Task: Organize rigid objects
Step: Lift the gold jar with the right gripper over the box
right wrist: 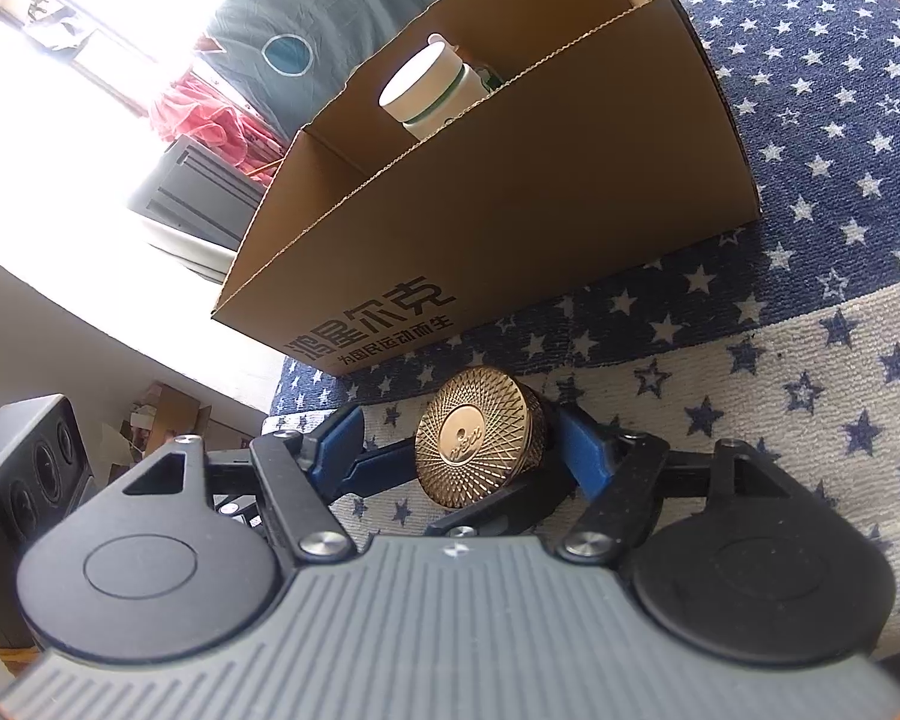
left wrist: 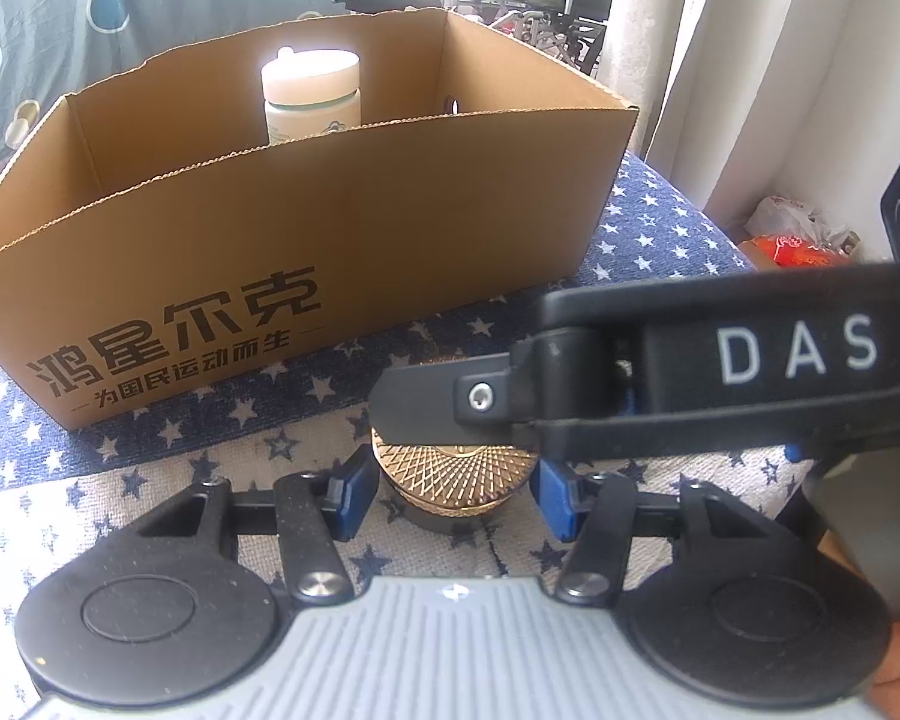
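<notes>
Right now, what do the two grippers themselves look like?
Both match: a grey ribbed body, two round black discs, black linkage arms with silver screws, and blue pads on the fingers. That holds for the left gripper and the right gripper, whose black side reads "DAS" in white.

Cardboard box (left wrist: 306, 276): front wall carries large black Chinese characters, 鸿星尔克, lower left of the left wrist view; beneath them a smaller line set between two dashes, 为国民运动而生. Same print shows on the box (right wrist: 510, 192) in the right wrist view, left of centre, tilted with the wall, its first characters partly cut off by the box edge. Right gripper (left wrist: 720, 354): white capitals "DAS" on its black body, right side of the left wrist view, running out of frame. Gold lid (right wrist: 477, 435): small embossed mark at its centre, too small to read. White bottle (left wrist: 312, 99): label print unreadable.
</notes>
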Demonstrator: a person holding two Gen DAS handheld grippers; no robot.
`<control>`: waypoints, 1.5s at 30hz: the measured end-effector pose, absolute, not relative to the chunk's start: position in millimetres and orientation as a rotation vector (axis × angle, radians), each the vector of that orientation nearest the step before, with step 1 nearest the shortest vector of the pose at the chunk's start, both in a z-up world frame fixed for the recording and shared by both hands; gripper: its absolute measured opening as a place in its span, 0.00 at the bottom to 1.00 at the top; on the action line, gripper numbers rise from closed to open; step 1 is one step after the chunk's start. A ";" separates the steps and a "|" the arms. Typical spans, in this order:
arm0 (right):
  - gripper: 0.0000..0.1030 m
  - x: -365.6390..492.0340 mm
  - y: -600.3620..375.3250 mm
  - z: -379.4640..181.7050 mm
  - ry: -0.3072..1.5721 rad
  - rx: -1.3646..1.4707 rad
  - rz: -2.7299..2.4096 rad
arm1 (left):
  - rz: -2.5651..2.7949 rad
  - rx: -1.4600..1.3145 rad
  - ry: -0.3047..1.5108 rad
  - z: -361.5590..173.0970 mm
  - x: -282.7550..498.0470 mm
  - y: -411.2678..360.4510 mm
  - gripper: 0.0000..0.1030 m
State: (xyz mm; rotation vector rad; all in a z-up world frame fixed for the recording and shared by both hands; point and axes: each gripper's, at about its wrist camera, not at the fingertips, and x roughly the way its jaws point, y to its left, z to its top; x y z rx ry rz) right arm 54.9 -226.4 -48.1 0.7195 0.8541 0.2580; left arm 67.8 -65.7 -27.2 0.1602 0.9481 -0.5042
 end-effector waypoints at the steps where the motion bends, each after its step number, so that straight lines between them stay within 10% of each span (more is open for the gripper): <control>1: 0.69 55.3 -226.7 -48.2 0.852 0.722 0.259 | -0.502 0.160 0.947 -27.3 67.8 -65.7 0.55; 45: 0.51 67.2 -229.8 -68.5 0.902 0.745 0.254 | -0.443 0.189 0.986 -36.1 82.1 -72.3 0.55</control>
